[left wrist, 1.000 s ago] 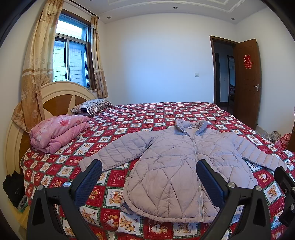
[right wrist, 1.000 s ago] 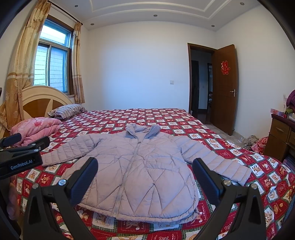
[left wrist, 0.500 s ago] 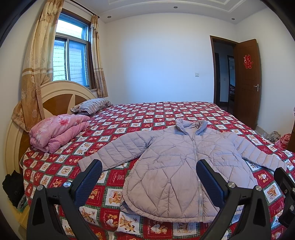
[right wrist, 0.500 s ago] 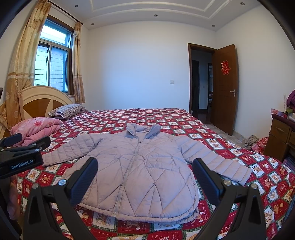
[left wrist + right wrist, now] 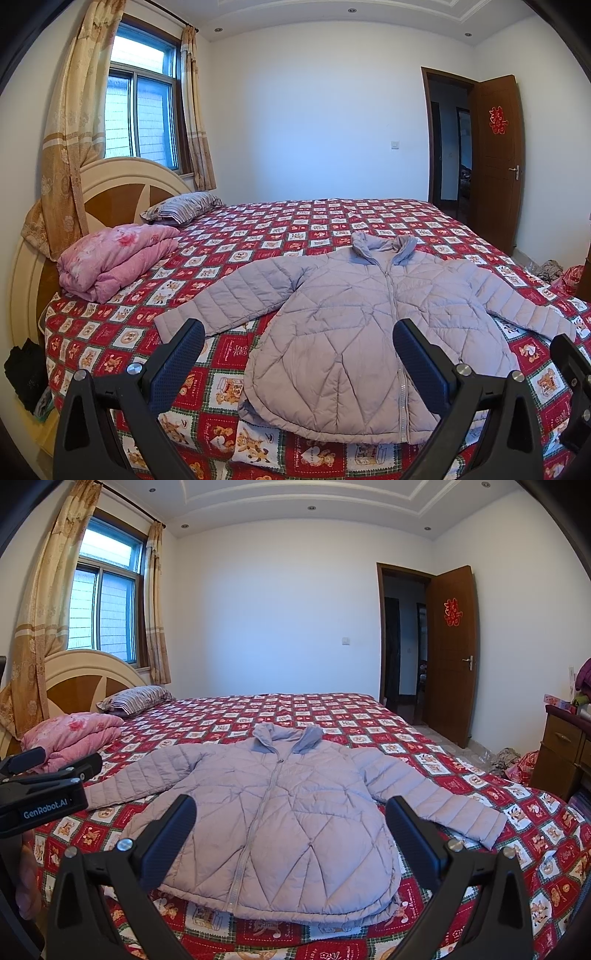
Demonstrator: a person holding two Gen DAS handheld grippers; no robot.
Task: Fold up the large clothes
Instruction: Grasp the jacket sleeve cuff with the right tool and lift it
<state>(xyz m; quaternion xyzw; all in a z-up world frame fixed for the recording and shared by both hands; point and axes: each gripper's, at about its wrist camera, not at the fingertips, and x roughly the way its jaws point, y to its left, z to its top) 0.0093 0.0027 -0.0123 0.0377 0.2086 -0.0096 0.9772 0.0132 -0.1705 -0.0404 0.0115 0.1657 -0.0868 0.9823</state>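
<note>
across the wide bed point(image 5: 314, 221) with its red-and-white checked bear-print quilt, a pale lilac quilted puffer jacket point(image 5: 369, 325) is laid flat near the foot edge, zipped front up, collar pointed away and both sleeves spread out, seemingly so that each side can be reached for folding. the left hand-held gripper point(image 5: 297, 360) and the right hand-held gripper point(image 5: 290, 832) are held above the hem, jaws spread wide and empty, apparently poised for a first grasp.

- The lilac quilted jacket point(image 5: 280, 819) lies flat, zipped, sleeves spread, on the red patterned bedspread point(image 5: 332, 716).
- The right gripper point(image 5: 290, 829) hangs above the hem, fingers wide apart, gripping nothing.
</note>
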